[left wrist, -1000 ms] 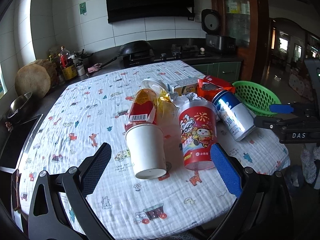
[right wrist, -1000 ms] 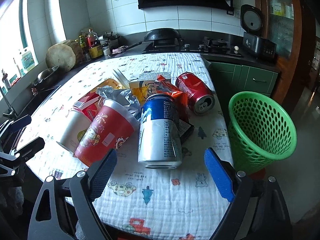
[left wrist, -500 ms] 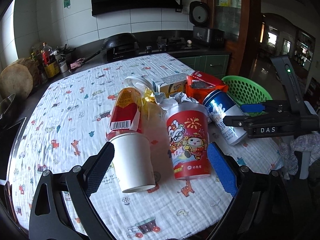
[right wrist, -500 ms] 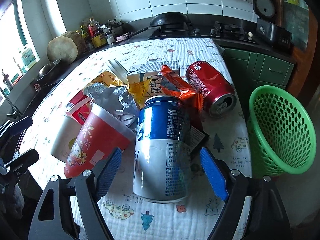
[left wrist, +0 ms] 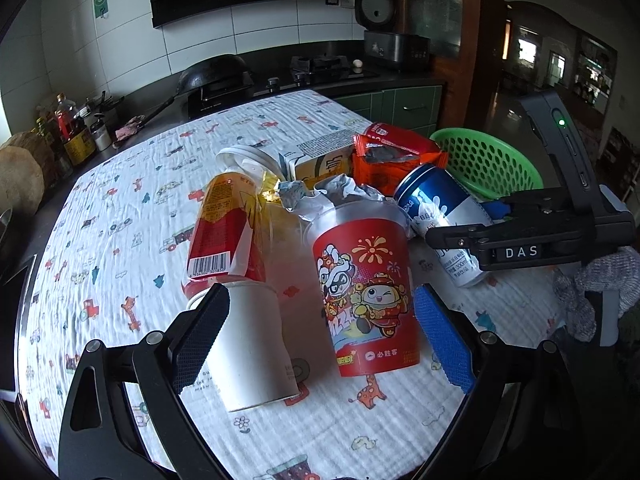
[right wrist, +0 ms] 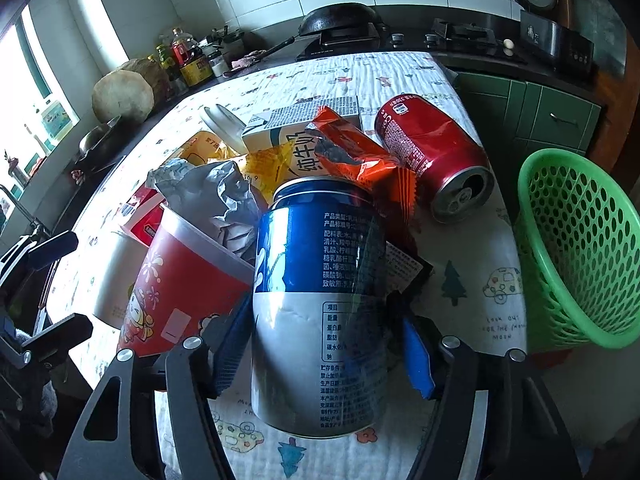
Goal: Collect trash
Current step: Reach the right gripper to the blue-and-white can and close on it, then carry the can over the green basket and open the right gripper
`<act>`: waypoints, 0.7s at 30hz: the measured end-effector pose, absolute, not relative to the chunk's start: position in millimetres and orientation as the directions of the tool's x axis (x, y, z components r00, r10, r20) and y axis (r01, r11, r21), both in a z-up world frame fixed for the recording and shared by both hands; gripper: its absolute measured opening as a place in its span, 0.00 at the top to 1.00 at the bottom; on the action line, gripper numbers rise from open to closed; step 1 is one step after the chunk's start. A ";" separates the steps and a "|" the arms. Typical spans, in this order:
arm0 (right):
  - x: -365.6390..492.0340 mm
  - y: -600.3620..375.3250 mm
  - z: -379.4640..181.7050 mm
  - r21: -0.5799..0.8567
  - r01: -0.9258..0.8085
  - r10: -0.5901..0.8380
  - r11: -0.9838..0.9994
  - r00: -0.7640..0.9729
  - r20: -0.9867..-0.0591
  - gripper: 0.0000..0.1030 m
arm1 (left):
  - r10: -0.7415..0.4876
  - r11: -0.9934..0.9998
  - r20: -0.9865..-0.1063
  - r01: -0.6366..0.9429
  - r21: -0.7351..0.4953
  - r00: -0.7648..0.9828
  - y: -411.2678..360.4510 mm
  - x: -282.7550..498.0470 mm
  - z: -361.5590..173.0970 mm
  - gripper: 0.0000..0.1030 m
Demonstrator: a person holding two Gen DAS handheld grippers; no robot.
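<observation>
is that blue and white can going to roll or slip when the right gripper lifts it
The blue and white can lies on its side, so it would probably roll if released. Its glossy wall looks slippery, though the right gripper has textured pads on both sides. It looks dented, so it may crush if squeezed hard.

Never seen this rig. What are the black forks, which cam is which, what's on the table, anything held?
No robot: a person holds two hand-operated tongs, each with a fisheye camera looking along its fingers.

Left view: the left tongs are open around a white paper cup and a red cartoon cup, gripping neither.

Right view: the right tongs sit against both sides of a blue-and-white can, apparently gripping it.

Also on the patterned tablecloth: a red can, an orange wrapper, a milk carton. A green basket stands beside the table.
</observation>
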State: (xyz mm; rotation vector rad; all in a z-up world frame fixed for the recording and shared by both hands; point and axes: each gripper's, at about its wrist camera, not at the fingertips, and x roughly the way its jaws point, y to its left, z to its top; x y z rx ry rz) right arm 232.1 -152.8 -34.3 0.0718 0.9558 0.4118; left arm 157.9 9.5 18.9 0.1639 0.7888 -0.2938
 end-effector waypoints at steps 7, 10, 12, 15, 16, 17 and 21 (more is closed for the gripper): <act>217.6 -163.8 -21.3 0.273 -0.315 0.407 0.909 0.526 -0.747 0.38 | -0.229 0.932 -0.758 0.362 0.010 0.611 -8.4 179.6 10.8 0.11; 210.0 -168.9 -14.0 0.283 -0.320 0.419 0.904 0.535 -0.734 0.38 | -0.230 0.930 -0.778 0.369 0.002 0.584 -16.1 189.4 3.6 0.11; 204.7 -172.6 -9.7 0.280 -0.323 0.419 0.904 0.544 -0.727 0.38 | -0.218 0.931 -0.790 0.366 0.009 0.573 -19.9 195.5 -1.6 0.11; 199.8 -179.9 -1.3 0.276 -0.320 0.416 0.906 0.562 -0.715 0.38 | -0.217 0.932 -0.807 0.363 -0.003 0.550 -22.0 204.7 -9.1 0.11; 198.1 -183.3 1.6 0.276 -0.316 0.414 0.908 0.570 -0.709 0.38 | -0.212 0.933 -0.812 0.359 -0.003 0.544 -22.4 207.3 -11.3 0.11; 196.8 -187.6 4.4 0.278 -0.312 0.413 0.909 0.577 -0.704 0.38 | -0.212 0.933 -0.816 0.359 -0.006 0.538 -23.4 209.4 -13.2 0.11; 195.7 -207.5 12.7 0.274 -0.283 0.393 0.919 0.605 -0.693 0.38 | -0.211 0.933 -0.827 0.361 -0.011 0.520 -27.0 215.3 -19.1 0.12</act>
